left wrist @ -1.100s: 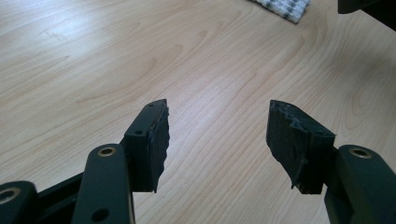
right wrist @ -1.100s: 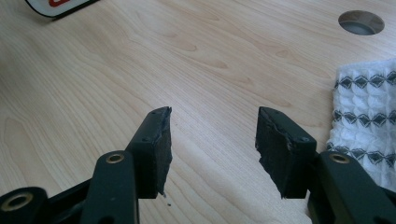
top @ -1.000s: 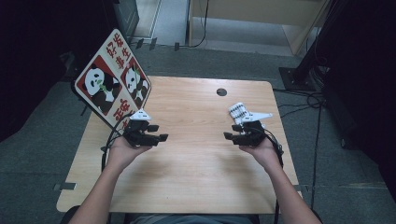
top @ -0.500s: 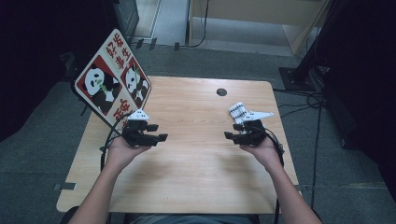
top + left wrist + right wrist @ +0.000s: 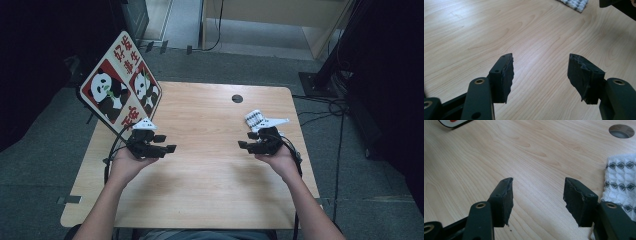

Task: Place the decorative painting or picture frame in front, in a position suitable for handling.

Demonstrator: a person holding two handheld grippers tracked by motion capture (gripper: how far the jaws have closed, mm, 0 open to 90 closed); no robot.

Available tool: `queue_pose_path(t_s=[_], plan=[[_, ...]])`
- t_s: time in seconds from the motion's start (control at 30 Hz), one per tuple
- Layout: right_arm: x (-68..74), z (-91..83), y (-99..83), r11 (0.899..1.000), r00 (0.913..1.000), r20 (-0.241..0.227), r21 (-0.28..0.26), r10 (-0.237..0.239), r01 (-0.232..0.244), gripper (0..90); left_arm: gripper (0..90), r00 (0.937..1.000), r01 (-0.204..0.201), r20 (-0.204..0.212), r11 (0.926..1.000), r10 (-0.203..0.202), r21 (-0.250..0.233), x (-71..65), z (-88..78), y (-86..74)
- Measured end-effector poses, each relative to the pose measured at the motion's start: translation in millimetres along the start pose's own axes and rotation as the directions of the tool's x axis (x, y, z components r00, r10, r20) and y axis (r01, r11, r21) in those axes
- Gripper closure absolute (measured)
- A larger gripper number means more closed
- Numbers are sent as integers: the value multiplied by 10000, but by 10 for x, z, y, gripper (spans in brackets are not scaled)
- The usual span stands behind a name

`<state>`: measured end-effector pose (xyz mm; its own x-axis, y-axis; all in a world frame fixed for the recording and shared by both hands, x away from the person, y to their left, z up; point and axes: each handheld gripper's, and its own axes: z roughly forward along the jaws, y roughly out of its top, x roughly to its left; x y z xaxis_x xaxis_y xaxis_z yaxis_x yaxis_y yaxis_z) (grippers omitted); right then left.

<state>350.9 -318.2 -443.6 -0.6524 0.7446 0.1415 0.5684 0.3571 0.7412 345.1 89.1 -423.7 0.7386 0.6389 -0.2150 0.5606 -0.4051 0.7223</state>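
Observation:
A white folded cloth (image 5: pixel 254 119) with a dark diamond pattern lies on the right half of the wooden table (image 5: pixel 210 190). My right gripper (image 5: pixel 244 146) hovers just in front of it, jaws pointing left and open on nothing. In the right gripper view the cloth (image 5: pixel 621 177) lies beside the right jaw, and the gripper (image 5: pixel 537 180) gapes over bare wood. My left gripper (image 5: pixel 167 144) is held near the table's left side, pointing right, also open and empty. The left gripper view has the gripper (image 5: pixel 540 58) above bare wood, with the cloth (image 5: pixel 574 3) far off.
A diamond-shaped panda sign (image 5: pixel 120 90) leans at the table's left rear edge; its corner (image 5: pixel 454 122) appears in the right gripper view. A round cable hole (image 5: pixel 237 98) sits near the back edge. Cables (image 5: pixel 325 112) trail on the floor to the right.

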Motion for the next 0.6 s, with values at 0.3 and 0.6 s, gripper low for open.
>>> queue_pose_path(t_s=[0.3, 0.6], plan=[[7, 7, 0, 9999, 10000, 22, 151, -74, 74, 424, 380, 10000, -51, 52, 10000, 51, -24, 19, -68, 8], [12, 11, -5, 9996, 10000, 10, 264, -83, 83, 424, 382, 9999, -163, 18, 9997, 163, 185, 32, -187, 13]])
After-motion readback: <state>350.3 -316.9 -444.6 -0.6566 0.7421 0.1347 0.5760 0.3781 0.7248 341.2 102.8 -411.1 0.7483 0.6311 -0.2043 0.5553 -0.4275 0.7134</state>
